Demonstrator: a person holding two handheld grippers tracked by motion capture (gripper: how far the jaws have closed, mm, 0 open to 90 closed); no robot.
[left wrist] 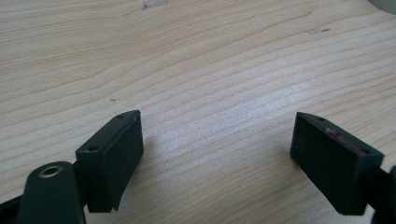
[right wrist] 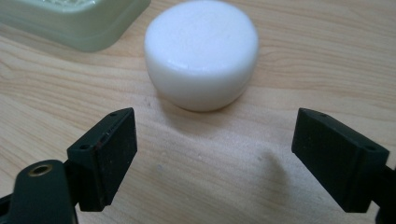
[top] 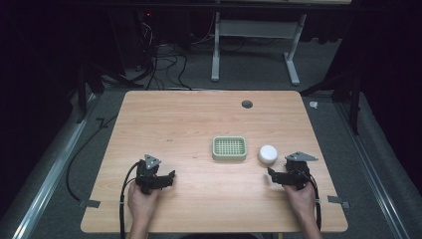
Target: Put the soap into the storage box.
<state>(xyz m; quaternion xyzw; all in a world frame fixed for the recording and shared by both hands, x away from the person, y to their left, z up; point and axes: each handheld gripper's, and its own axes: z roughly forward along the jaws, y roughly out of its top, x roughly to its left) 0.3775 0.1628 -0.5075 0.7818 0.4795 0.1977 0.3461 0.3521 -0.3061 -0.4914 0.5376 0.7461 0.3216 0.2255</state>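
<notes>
A round white soap bar (top: 267,153) (right wrist: 201,52) lies on the wooden table (top: 189,119), just right of a pale green slatted soap dish (top: 229,148) (right wrist: 79,18). My right gripper (top: 278,175) (right wrist: 215,158) is open and sits just short of the soap, near the table's right edge, with nothing between its jaws. At the front left my left gripper (top: 166,178) (left wrist: 217,158) is open over bare wood (left wrist: 196,70).
A dark round grommet (top: 247,103) sits near the table's far edge. Cables (top: 164,64) and a white table frame (top: 254,45) stand on the grey floor beyond. Metal rails (top: 45,184) run along both sides of the table.
</notes>
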